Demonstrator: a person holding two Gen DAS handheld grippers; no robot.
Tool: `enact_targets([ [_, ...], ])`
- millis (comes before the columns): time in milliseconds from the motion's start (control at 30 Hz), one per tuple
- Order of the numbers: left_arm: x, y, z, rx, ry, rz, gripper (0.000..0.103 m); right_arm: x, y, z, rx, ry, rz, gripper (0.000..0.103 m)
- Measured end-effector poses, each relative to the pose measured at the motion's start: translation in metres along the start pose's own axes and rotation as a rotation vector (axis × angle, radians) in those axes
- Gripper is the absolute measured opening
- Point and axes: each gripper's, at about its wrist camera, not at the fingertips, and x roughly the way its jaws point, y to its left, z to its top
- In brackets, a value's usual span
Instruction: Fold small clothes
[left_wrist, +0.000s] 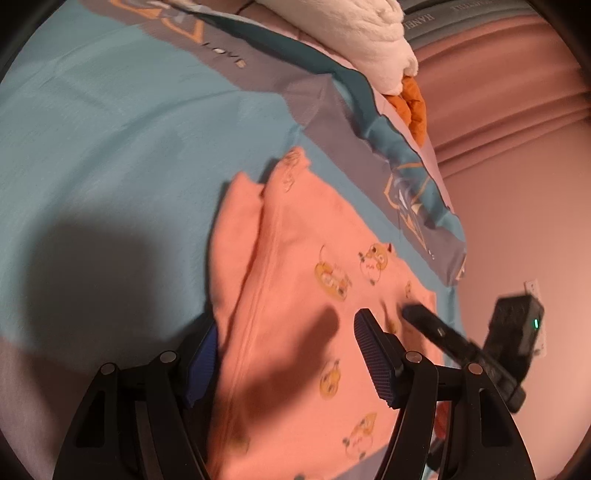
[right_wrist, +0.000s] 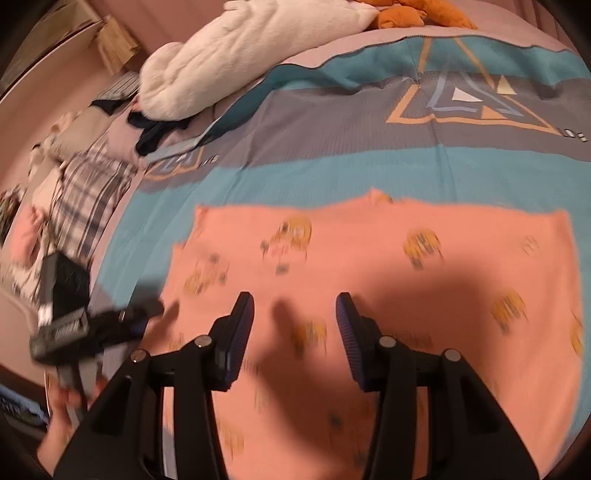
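Low in the right wrist view the right gripper (right_wrist: 295, 334) hangs with fingers apart, nothing between them, over the pink garment (right_wrist: 369, 266) spread mid-frame on the teal bedspread (right_wrist: 295, 177). The left gripper (left_wrist: 284, 354) likewise stands parted over the garment's folded edge; a white pillow (right_wrist: 236, 55) lies upper left

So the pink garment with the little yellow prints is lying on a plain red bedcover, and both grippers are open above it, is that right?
Not quite. The bedcover is teal and grey with triangle designs, not plain red, as the right wrist view shows. The pink garment does lie on it, with the left gripper and right gripper open above it.
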Motion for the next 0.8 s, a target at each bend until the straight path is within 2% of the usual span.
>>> enact_targets([
  [100,0.007,-0.005,0.003,0.044,0.010,0.078,0.049,0.020,0.000,0.012,0.001,0.015,-0.047,0.046],
  [200,0.009,-0.005,0.003,0.070,0.016,0.115,0.032,0.036,0.000,0.017,-0.025,0.040,-0.094,0.045],
  [267,0.009,-0.005,0.003,0.078,0.019,0.127,0.029,0.037,0.003,0.018,-0.048,0.036,-0.114,0.045],
  [333,0.009,-0.006,0.001,0.094,0.025,0.132,0.018,0.038,0.005,0.018,-0.078,0.046,-0.133,0.043],
  [400,0.009,-0.007,0.000,0.102,0.025,0.139,0.017,0.035,0.008,0.019,-0.099,0.063,-0.154,0.042],
  [433,0.008,-0.009,0.001,0.104,0.025,0.138,0.014,0.029,0.009,0.018,-0.090,0.062,-0.152,0.044],
  [567,-0.006,-0.018,-0.002,0.130,-0.001,0.115,0.012,-0.010,0.028,-0.004,-0.105,0.025,-0.052,0.044],
  [667,-0.020,-0.032,-0.005,0.159,-0.025,0.093,0.012,-0.028,0.041,-0.040,-0.164,0.063,-0.042,0.043],
  [800,-0.026,-0.061,-0.008,0.215,-0.031,0.106,0.012,-0.015,0.037,-0.068,-0.182,0.132,-0.068,0.043],
])
